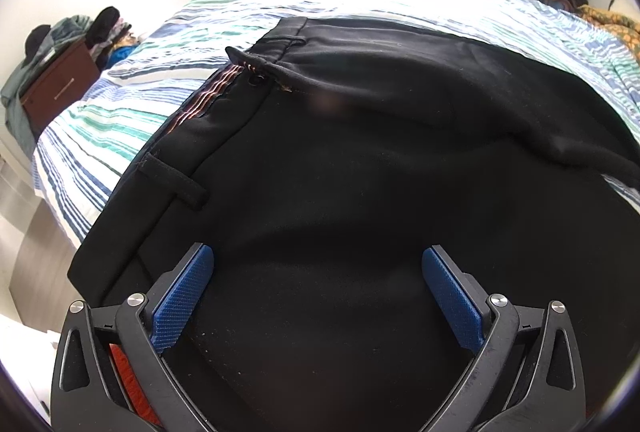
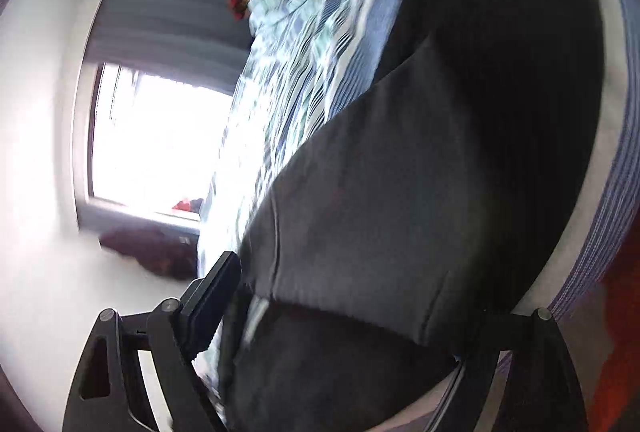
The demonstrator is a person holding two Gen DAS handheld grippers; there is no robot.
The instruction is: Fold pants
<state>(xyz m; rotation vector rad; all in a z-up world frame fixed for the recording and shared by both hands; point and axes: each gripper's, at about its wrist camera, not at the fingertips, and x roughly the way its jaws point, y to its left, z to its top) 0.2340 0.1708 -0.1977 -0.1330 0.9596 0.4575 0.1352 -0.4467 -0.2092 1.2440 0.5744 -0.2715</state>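
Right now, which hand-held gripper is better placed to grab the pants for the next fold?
Left, probably. The left hand-held gripper sits steady, open, over the black fabric pants near the waistband. The right hand-held gripper's view is tilted and motion-blurred.

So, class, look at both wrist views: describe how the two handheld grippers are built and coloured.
The left gripper has black angular linkage arms with silver round pivot screws, and textured blue pads on its fingers. The right gripper has the same black frame and pivots, but its visible pad looks black; that view is blurred.
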